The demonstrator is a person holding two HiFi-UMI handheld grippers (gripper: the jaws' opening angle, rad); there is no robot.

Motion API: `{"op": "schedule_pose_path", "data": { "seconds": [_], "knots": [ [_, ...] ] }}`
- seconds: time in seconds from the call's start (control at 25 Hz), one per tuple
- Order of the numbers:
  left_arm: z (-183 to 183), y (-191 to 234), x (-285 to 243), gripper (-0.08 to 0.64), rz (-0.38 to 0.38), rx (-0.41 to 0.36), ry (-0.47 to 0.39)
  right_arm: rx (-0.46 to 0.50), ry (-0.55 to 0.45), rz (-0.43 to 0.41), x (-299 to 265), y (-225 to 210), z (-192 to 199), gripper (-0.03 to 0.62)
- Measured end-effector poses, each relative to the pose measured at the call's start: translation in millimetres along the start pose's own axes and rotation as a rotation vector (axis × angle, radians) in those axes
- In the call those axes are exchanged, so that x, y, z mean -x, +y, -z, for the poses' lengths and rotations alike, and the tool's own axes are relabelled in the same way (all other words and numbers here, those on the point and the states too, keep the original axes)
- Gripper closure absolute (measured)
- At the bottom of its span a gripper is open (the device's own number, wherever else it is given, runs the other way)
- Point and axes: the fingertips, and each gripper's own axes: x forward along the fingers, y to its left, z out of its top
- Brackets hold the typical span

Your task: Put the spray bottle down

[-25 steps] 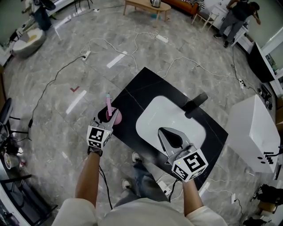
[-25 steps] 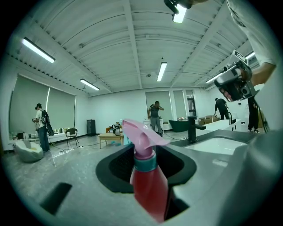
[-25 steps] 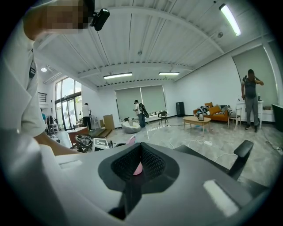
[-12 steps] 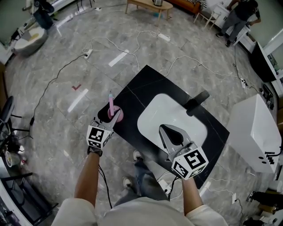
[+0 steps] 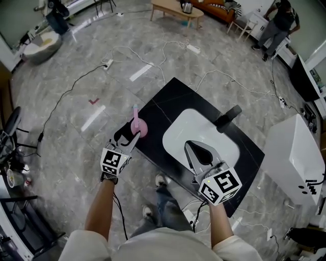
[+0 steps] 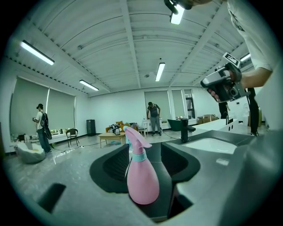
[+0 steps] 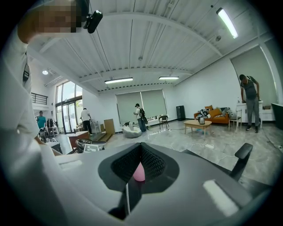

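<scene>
The pink spray bottle [image 5: 137,125] [image 6: 142,178] stands upright on the near left corner of the black countertop [image 5: 168,99]. My left gripper [image 5: 128,136] [image 6: 143,145] is open. Its jaws have just been opening, and the bottle stands between them with a gap on each side, the pads off it. Over the near rim of the white basin [image 5: 204,130] my right gripper [image 5: 197,151] [image 7: 141,145] is shut and empty. In the right gripper view the pink bottle [image 7: 139,173] shows only as a sliver through the hollow between the jaws.
A black faucet [image 5: 227,117] rises at the basin's far right. A white cabinet [image 5: 293,158] stands to the right of the counter. Cables and a power strip [image 5: 192,48] lie on the marble floor beyond. A person [image 5: 277,20] stands far off near a low table [image 5: 173,7].
The left jaws have spread off the bottle and the left gripper has drawn back a little toward me. The bottle stays standing on the counter. The right gripper has barely shifted.
</scene>
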Motion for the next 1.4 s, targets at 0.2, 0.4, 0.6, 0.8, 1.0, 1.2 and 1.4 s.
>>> {"op": "schedule_pose_path", "data": {
  "seconds": [0.2, 0.4, 0.6, 0.8, 1.0, 1.2, 1.4],
  "knots": [
    [-22, -15, 31, 0.375, 0.006, 0.006, -0.044, 0.042, -0.023, -0.035, 8, 24, -8, 0.586],
    [-53, -33, 64, 0.433, 0.010, -0.012, -0.094, 0.085, -0.040, -0.059, 16, 46, -15, 0.585],
    [-80, -43, 106, 0.515, -0.018, -0.044, -0.105, 0.117, -0.032, -0.087, 19, 79, -17, 0.586],
    [-100, -50, 142, 0.558, -0.029, -0.044, -0.098, 0.133, -0.046, -0.106, 25, 100, -22, 0.585],
    [-117, -65, 178, 0.558, -0.040, -0.042, -0.101, 0.155, -0.067, -0.123, 34, 122, -31, 0.586],
    [-133, -72, 212, 0.558, -0.100, -0.079, -0.069, 0.196, -0.076, -0.134, 48, 143, -37, 0.586],
    [-150, -75, 246, 0.557, -0.153, -0.087, -0.069, 0.250, -0.094, -0.154, 59, 170, -50, 0.586]
  ]
}}
